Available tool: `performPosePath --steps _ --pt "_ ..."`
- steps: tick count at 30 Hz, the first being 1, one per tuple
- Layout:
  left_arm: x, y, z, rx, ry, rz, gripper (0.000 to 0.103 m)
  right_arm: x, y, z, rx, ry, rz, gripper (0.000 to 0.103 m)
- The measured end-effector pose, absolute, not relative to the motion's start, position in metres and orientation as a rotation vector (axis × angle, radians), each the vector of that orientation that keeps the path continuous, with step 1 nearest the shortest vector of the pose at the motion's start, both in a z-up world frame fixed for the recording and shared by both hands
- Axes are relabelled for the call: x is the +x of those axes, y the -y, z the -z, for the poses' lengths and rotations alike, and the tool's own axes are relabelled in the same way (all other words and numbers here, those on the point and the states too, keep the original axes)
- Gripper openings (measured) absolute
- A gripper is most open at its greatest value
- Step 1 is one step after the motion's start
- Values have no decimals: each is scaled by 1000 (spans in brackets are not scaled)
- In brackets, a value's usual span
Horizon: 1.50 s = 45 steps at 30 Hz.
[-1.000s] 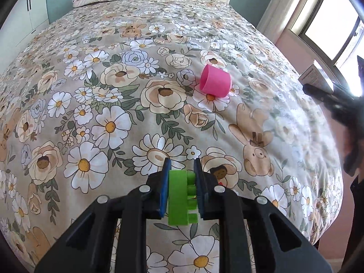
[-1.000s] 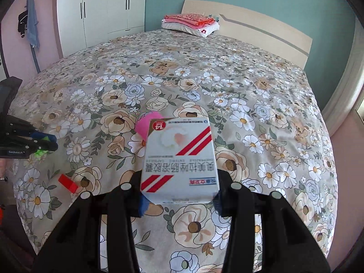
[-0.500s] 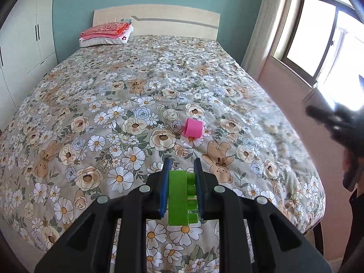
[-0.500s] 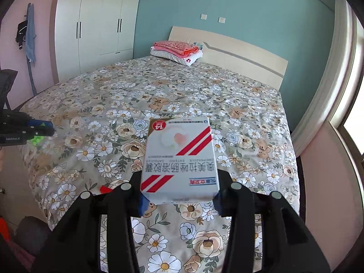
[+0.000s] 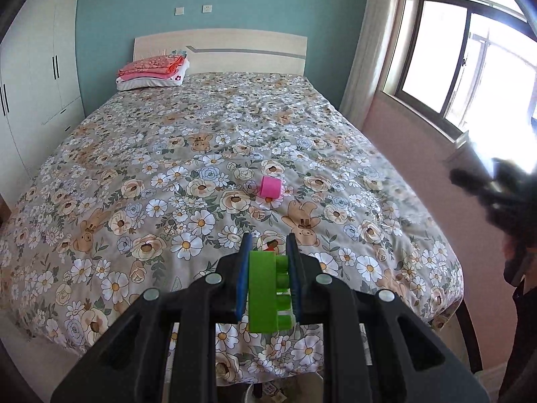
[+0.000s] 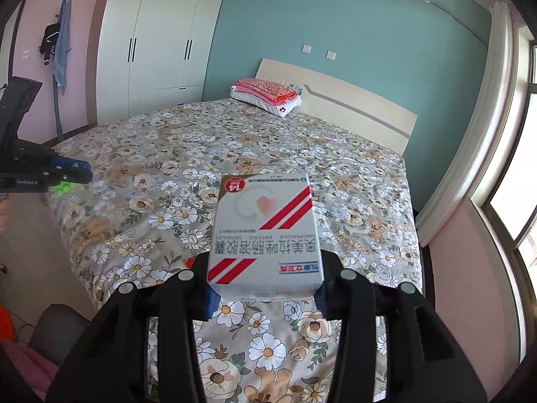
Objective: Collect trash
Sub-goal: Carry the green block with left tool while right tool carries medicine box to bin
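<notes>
In the left wrist view my left gripper [image 5: 267, 247] is shut on a green toy brick [image 5: 263, 290], held high off the foot of the bed. A pink cup [image 5: 270, 187] lies on its side on the floral cover [image 5: 201, 141], well beyond the fingers. A small red scrap [image 6: 190, 262] lies near the bed's foot. My right gripper [image 6: 265, 299] is shut on a white medicine box [image 6: 265, 231] with red stripes, also held above the bed's foot. Each gripper shows at the edge of the other's view: the left gripper [image 6: 67, 171], the right gripper [image 5: 483, 184].
Folded pink blankets [image 5: 152, 67] sit on a pillow by the headboard [image 5: 235, 50]. A white wardrobe [image 6: 151, 43] stands left of the bed, a window [image 5: 470, 60] on the right. A grey rounded object [image 6: 57, 329] is on the floor at lower left.
Both grippers have risen and drawn back from the bed, so the whole bed and room now show. The pink cup looks farther off. Both grips are unchanged.
</notes>
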State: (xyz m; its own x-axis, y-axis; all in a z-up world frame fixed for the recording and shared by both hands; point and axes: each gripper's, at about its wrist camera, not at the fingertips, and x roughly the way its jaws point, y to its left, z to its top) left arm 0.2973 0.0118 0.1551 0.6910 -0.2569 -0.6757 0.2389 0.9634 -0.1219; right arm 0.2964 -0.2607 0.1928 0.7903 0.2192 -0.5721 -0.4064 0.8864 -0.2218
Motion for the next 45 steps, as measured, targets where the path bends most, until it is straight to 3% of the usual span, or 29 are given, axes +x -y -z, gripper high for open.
performPosePath --steps 10,23,45 --pt "236 -11 -125 55 -787 303 23 227 264 -146 -308 -612 -335 44" --pt "192 -11 -35 58 -903 344 23 158 246 -64 -302 -712 -360 44" --pt "142 -5 105 38 -1113 397 23 127 184 90 -286 -924 -474 44"
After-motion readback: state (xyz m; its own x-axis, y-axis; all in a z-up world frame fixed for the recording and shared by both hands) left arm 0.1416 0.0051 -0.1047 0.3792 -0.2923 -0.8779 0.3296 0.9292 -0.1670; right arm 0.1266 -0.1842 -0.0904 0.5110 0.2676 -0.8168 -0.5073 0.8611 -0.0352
